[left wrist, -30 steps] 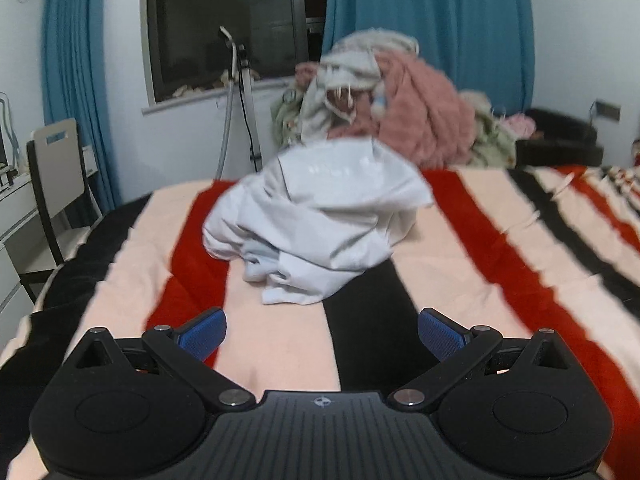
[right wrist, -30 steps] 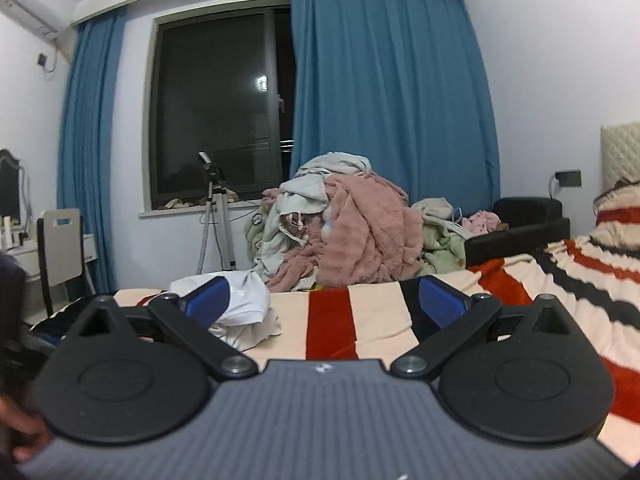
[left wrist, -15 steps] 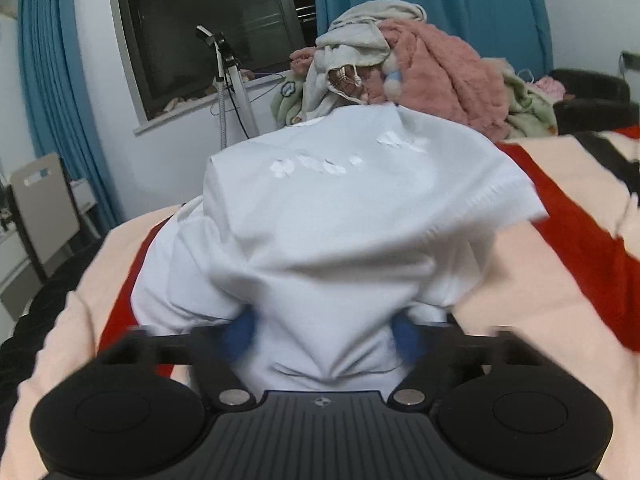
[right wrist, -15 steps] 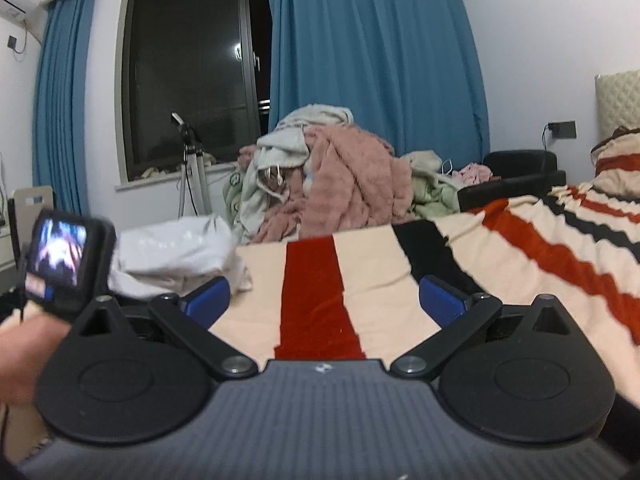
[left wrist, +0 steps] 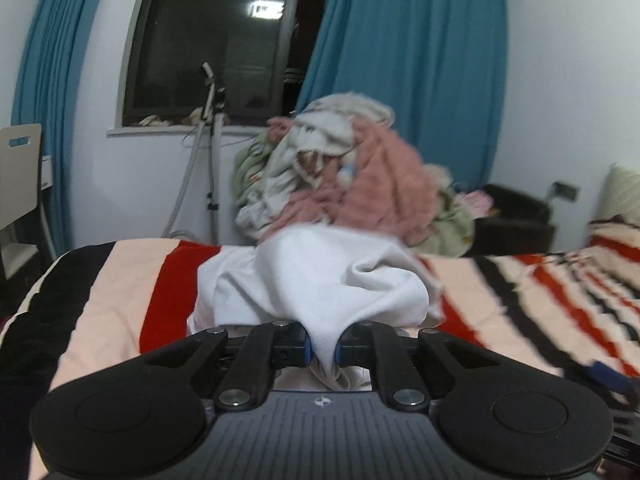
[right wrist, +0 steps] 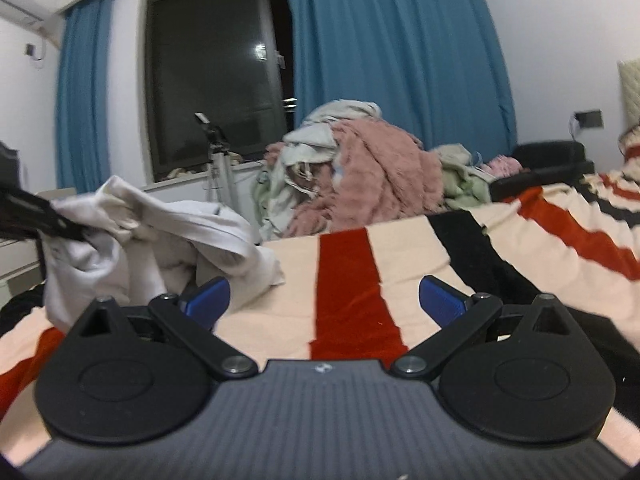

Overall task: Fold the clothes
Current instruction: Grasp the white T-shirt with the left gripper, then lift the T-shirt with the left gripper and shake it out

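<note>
A crumpled white garment (left wrist: 320, 276) lies on the striped bed. My left gripper (left wrist: 322, 350) is shut on a fold of it, with the cloth pinched between the blue pads and rising in front of the camera. In the right wrist view the same garment (right wrist: 152, 236) sits at the left, lifted at one end by the left gripper (right wrist: 60, 224). My right gripper (right wrist: 324, 298) is open and empty, low over the blanket, just to the right of the garment.
The bed has a red, black and cream striped blanket (right wrist: 348, 300). A pile of pink, white and green clothes (left wrist: 352, 176) lies beyond the bed's far edge, under the blue curtain. A tripod (left wrist: 212, 152) stands by the window. A white chair (left wrist: 20, 172) is at the left.
My left gripper moved up to the white garment, closed on a fold and lifted it. My right gripper dropped lower towards the blanket beside the garment and stayed open.
</note>
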`<control>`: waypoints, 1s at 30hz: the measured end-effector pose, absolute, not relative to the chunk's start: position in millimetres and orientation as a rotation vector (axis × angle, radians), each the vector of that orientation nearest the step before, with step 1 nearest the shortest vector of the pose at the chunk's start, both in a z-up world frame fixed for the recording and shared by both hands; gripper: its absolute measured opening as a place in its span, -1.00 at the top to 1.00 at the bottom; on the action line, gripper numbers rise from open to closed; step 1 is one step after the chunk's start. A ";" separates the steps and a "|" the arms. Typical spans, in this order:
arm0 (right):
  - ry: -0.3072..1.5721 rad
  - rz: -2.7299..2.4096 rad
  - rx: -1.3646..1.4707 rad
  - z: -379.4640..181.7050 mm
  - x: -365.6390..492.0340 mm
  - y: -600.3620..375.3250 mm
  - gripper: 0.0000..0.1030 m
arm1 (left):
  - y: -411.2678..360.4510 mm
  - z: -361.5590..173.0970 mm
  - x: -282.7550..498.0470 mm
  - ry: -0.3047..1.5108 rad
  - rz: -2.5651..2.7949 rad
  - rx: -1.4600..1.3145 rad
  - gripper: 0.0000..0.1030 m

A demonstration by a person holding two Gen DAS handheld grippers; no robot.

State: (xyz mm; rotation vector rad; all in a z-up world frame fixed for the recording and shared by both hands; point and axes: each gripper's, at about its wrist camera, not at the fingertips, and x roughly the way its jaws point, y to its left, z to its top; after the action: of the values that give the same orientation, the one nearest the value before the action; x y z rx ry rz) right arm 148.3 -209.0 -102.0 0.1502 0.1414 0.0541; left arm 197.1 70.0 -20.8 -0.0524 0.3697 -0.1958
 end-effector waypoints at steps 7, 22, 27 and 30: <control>0.169 0.092 0.103 -79.9 104.1 -190.8 -0.99 | 108.5 15.7 101.9 0.295 -0.246 -0.178 0.81; 0.340 0.384 -0.040 -75.7 65.3 -69.7 -0.99 | 186.7 14.9 62.2 0.307 -0.139 -0.370 0.80; 0.407 0.320 0.064 -109.2 106.4 -50.7 -0.99 | 188.0 8.4 84.1 0.325 -0.106 -0.402 0.79; 0.426 0.210 0.257 -119.4 130.7 -70.7 -0.99 | 190.1 6.8 94.3 0.323 -0.082 -0.425 0.79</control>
State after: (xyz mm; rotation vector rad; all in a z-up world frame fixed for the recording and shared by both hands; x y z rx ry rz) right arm 130.7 -70.7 -119.4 0.2572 0.4263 0.2100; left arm 94.3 190.0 6.8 -0.4253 0.3226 -0.0820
